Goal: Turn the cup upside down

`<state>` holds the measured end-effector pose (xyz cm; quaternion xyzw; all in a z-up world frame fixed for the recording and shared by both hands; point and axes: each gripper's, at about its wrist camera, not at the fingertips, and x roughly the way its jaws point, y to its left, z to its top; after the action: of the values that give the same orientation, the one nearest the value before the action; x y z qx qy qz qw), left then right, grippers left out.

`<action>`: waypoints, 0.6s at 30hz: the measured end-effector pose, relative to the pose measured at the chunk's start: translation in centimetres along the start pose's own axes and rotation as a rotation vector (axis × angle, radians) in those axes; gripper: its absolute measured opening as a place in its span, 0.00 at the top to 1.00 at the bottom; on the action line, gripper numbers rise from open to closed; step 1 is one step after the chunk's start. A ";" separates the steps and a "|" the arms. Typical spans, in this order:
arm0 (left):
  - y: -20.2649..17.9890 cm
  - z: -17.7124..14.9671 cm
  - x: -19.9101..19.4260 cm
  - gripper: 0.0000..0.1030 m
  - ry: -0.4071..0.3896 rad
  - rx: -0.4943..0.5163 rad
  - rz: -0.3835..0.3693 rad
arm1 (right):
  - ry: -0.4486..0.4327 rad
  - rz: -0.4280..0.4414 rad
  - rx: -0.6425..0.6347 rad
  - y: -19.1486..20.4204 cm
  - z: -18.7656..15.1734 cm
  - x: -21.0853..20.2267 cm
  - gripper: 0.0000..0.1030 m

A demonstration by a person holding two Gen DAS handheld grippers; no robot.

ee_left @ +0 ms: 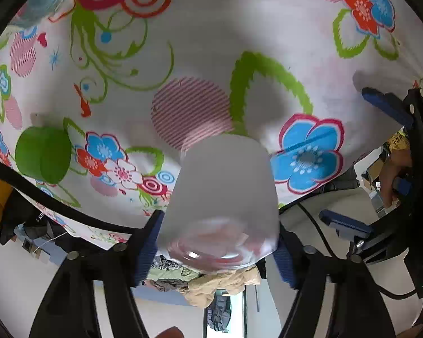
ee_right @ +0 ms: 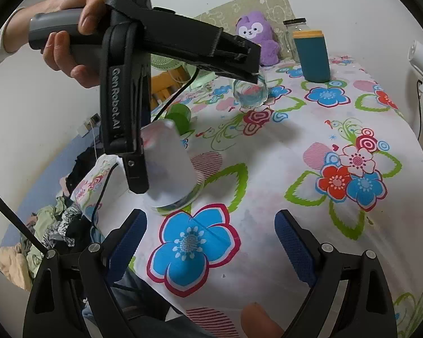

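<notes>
A frosted white cup (ee_left: 222,197) sits between the blue pads of my left gripper (ee_left: 217,242), which is shut on it. In the right wrist view the same cup (ee_right: 172,169) is held mouth down, tilted, its clear rim at or just above the flowered tablecloth (ee_right: 282,152). The left gripper (ee_right: 138,177) comes down on it from above, held by a hand. My right gripper (ee_right: 211,242) is open and empty over the near table edge; it also shows in the left wrist view (ee_left: 352,157) at the right.
A green cup (ee_right: 180,117) lies on its side behind the frosted cup; it also shows in the left wrist view (ee_left: 43,155). A clear glass (ee_right: 251,91), a teal canister (ee_right: 314,56), a glass jar (ee_right: 293,36) and a purple plush (ee_right: 258,36) stand at the far side. Clothes lie on the floor (ee_right: 53,219) to the left.
</notes>
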<state>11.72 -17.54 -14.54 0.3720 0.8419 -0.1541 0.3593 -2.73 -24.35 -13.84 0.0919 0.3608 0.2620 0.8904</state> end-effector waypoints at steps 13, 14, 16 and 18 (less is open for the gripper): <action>-0.1 -1.7 -1.5 0.11 -0.096 0.003 -0.014 | -0.003 -0.023 -0.025 0.9 1.2 0.1 0.09; 0.1 -2.1 -1.6 0.11 -0.112 0.001 -0.016 | -0.001 -0.030 -0.026 1.1 1.4 0.1 0.09; 0.4 -3.0 -2.0 0.11 -0.147 -0.005 -0.017 | 0.002 -0.044 -0.029 1.5 1.8 0.3 0.09; 1.0 -4.4 -2.3 0.11 -0.198 -0.020 -0.027 | 0.003 -0.052 -0.029 1.8 2.2 0.4 0.09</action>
<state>11.38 -15.75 -9.80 0.3398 0.8086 -0.1865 0.4426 -1.69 -22.57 -11.79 0.0690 0.3606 0.2443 0.8975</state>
